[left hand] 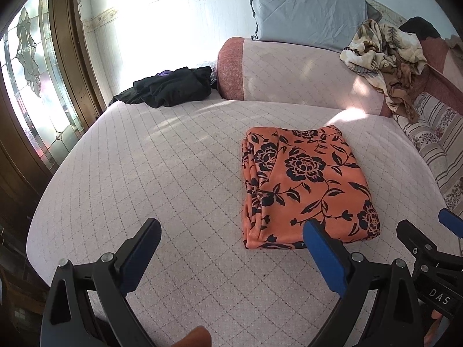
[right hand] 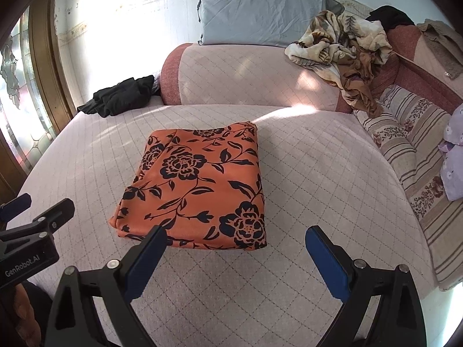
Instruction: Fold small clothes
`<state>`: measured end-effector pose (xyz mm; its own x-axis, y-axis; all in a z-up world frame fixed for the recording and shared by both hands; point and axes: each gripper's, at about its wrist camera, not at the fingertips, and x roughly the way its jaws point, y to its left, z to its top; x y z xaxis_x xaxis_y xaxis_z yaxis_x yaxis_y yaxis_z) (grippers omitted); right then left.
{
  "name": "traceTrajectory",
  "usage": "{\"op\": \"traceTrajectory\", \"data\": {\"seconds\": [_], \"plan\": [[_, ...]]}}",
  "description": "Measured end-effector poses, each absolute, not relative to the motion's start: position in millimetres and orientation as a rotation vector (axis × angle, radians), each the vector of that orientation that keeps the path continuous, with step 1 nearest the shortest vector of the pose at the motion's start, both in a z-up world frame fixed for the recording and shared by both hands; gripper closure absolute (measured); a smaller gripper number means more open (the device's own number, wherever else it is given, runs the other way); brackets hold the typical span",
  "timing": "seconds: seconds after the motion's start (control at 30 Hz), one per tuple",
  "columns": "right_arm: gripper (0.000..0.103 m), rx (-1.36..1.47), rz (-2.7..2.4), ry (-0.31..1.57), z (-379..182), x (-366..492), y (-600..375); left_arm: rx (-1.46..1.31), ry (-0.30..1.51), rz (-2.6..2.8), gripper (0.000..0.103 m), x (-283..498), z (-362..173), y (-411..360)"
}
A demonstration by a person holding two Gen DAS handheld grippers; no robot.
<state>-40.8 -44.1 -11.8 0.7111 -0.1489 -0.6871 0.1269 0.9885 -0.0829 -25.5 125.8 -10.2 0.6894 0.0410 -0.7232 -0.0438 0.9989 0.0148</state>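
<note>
Left hand-held gripper [left hand: 231,232], right hand-held gripper [right hand: 235,238] — both wide open, empty, just short of folded orange cloth [right hand: 196,185] lying flat mid-bed [right hand: 318,159]; black clothes [left hand: 170,86] far corner.

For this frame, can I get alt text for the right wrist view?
A folded orange floral cloth lies on a quilted pink bed, just beyond the open right gripper, which holds nothing. The left gripper shows at the left edge; black clothes lie far left.
</note>
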Motion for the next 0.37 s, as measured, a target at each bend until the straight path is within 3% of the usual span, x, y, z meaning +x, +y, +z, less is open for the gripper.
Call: {"op": "traceTrajectory", "data": {"seconds": [0.37], "plan": [[0.005,-0.043,-0.143,0.768,-14,-30,-40,-0.01,0.788,-0.003,0.003,-16,-6,121]]}}
